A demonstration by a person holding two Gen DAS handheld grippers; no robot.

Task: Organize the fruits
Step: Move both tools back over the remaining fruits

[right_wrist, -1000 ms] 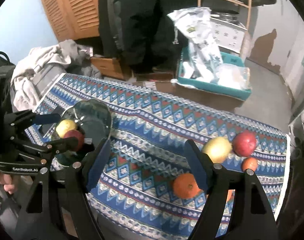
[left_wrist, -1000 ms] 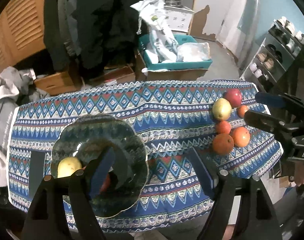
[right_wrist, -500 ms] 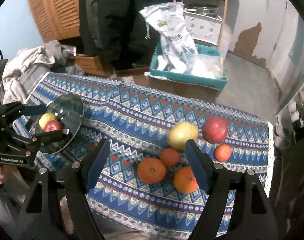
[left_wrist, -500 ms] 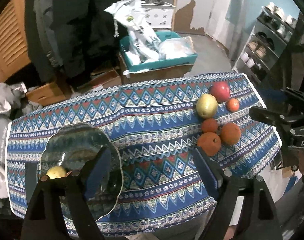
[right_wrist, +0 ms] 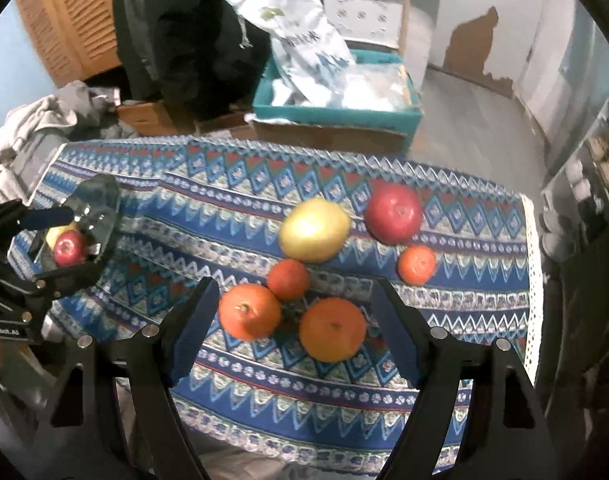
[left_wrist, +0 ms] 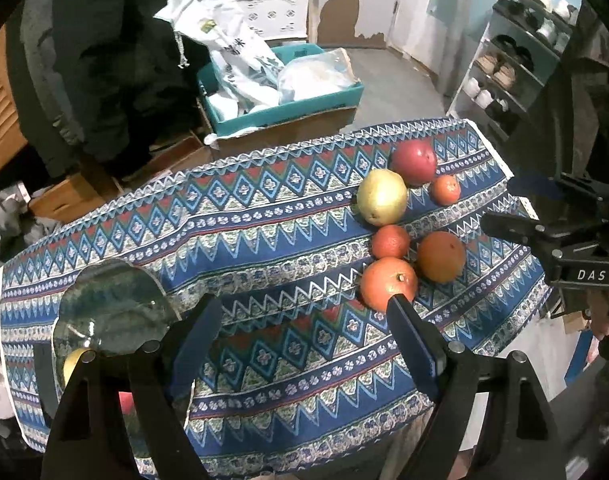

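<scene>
Orange and red fruit lies loose on the blue zigzag-patterned tablecloth [right_wrist: 232,216] covering our table, and that cluster is what the coming move turns on. Our right hand-held gripper [right_wrist: 294,326] hangs above it with its fingers spread wide and nothing between them. Two large round oranges sit directly ahead of that span: the left orange with the stem nub [right_wrist: 249,311] just inside the left finger, the smooth right orange [right_wrist: 332,334] near the middle of the gap. A small reddish tangerine [right_wrist: 287,279] lies just beyond them, then a big yellow-green pear-like fruit [right_wrist: 314,229], a dark red apple [right_wrist: 393,213] and a second small tangerine [right_wrist: 416,264] off to the right. Being round, the oranges offer no long axis to line up with; we judge the right one best centred for a straight descent.

Our left hand-held gripper [left_wrist: 304,338] is also wide open and empty, tilted down over the near table edge. The cluster lies ahead and to its right, so the right hand is clearly nearer. The clear scalloped glass dish [left_wrist: 112,308] sits at its lower left, partly behind the left finger, holding a yellow fruit [left_wrist: 72,360]; the right view shows a small red apple [right_wrist: 67,247] in it too.
</scene>
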